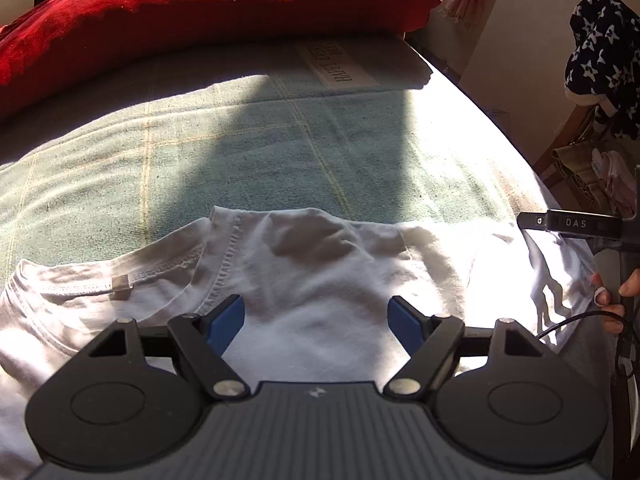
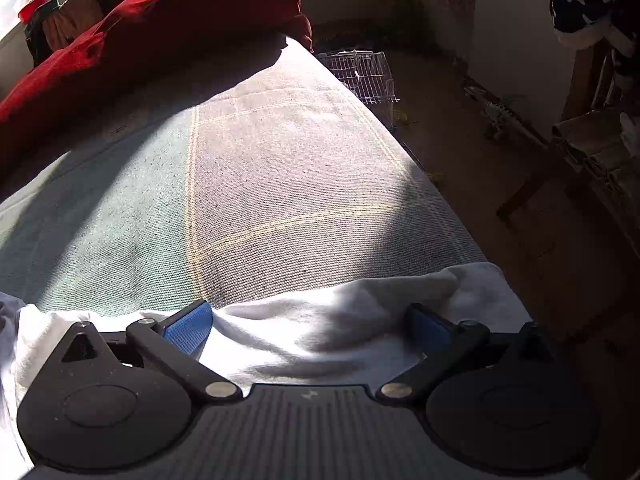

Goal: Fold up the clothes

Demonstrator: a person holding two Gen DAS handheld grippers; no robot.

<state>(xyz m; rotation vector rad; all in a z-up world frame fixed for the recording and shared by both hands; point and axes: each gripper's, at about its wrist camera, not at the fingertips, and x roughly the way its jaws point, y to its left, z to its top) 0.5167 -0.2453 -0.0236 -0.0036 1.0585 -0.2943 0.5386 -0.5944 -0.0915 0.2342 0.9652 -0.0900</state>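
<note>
A white T-shirt [image 1: 320,264] lies spread across a green checked blanket [image 1: 240,152], its collar and tag [image 1: 120,282] to the left. My left gripper [image 1: 316,316] hovers open just above the shirt's chest, right of the collar, blue pads [image 1: 228,320] wide apart and nothing between them. My right gripper [image 2: 310,328] is also open, over the shirt's rumpled edge [image 2: 320,320] near the bed's right side. In the left wrist view the right gripper [image 1: 528,222] appears side-on at the shirt's right end, held by a person's hand [image 1: 612,292].
A red quilt [image 1: 200,4] is heaped along the far side of the bed. A white strip with printed lettering [image 1: 344,64] lies beyond the shirt. Off the bed's right edge are a wire cage [image 2: 364,72], a wooden chair [image 2: 580,140] and a star-patterned dark garment [image 1: 604,52].
</note>
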